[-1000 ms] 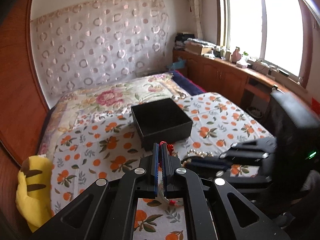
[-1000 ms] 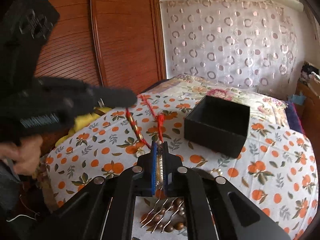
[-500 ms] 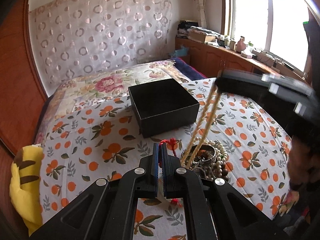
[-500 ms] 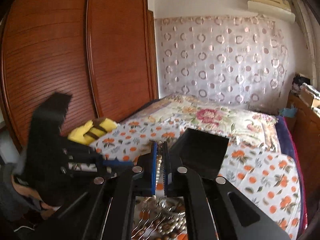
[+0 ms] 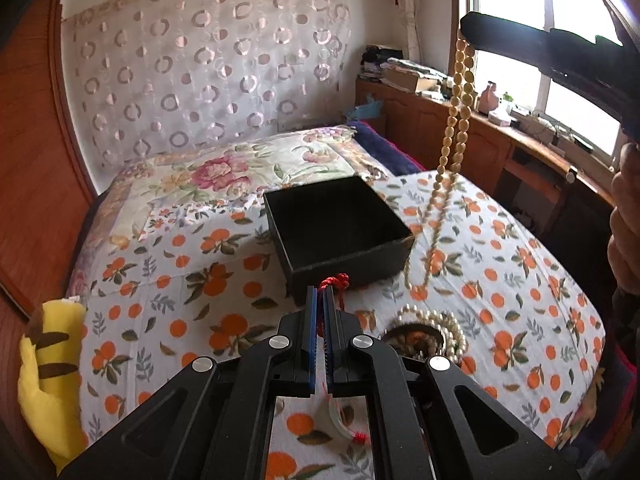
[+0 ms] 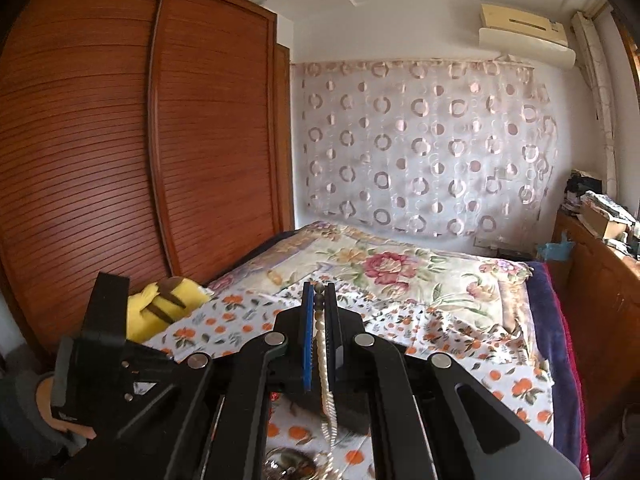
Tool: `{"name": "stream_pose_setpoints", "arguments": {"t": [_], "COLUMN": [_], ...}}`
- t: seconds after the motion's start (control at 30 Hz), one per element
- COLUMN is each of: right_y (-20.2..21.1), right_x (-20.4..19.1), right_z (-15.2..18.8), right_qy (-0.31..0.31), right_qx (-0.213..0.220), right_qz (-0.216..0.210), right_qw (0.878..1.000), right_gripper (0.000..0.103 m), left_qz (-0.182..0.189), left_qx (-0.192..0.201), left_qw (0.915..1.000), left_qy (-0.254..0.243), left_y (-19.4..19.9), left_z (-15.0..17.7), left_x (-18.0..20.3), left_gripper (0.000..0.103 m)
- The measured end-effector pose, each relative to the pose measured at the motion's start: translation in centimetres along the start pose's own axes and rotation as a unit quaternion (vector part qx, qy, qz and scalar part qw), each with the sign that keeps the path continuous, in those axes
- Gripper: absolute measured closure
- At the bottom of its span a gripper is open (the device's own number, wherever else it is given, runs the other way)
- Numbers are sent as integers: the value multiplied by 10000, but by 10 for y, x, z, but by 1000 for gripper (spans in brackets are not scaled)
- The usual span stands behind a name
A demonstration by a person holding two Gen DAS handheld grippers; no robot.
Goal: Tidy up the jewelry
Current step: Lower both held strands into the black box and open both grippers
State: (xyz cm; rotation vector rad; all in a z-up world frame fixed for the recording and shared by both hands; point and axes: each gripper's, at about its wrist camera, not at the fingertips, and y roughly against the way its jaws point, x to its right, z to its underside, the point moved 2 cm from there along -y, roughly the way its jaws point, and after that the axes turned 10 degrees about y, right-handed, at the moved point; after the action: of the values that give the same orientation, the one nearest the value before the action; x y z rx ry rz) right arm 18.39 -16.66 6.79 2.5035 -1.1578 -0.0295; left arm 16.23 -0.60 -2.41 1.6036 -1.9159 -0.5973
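Observation:
An open black box [image 5: 336, 228] sits on the orange-print bedspread [image 5: 180, 280]. My left gripper [image 5: 320, 292] is shut on a red cord [image 5: 334, 282] just in front of the box; a pale ring hangs on the cord below the jaws. My right gripper [image 6: 319, 292] is shut on a cream bead necklace [image 5: 454, 128] and holds it high at the upper right of the left wrist view [image 5: 464, 28]. The necklace hangs down to the bedspread right of the box. It also shows between my right fingers [image 6: 322, 344]. A heap of pearl strands and bangles [image 5: 428, 328] lies right of my left gripper.
A yellow plush toy [image 5: 44, 364] lies at the bed's left edge. A floral quilt [image 5: 224, 172] covers the far half of the bed. A wooden wardrobe [image 6: 120, 152] stands to the left. A wooden counter [image 5: 500, 136] with clutter runs under the window.
My right gripper has risen high with the bead necklace, pulling it up from the heap. My left gripper has lifted slightly with the red cord, nearer the box.

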Motion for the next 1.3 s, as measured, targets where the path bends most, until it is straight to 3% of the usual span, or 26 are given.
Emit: {"name": "stream_pose_setpoints", "arguments": {"t": [0.5,0.63,0.9,1.2,1.3], "right_y": [-46,-63,-106,-92,-85], "right_x": [44,44,36,40,35], "right_z": [-38,-18,50,78,87], "right_qy": [51,-52,-303,-380,-403], "right_qx": [-232,-538,-1546,-1684,-1680], "right_qz": [382,241,163,185,97], "right_qw": [9990,9982,9874,9848,9849], "right_gripper": [97,97,96,95,95], "left_qz": [111,161,282,309,249], "left_qx": [290,225,17,-60,-97], "left_qw": [9991,9991,9988,9989,9992], "left_qy": [280,323,403,357,291], "left_y": [-12,-24,-56,-79,-78], "left_z": [-43,-48,-53,-59,-56], "left_x": [-16,-16,-13,0,3], "left_gripper": [101,101,101,100,93]}}
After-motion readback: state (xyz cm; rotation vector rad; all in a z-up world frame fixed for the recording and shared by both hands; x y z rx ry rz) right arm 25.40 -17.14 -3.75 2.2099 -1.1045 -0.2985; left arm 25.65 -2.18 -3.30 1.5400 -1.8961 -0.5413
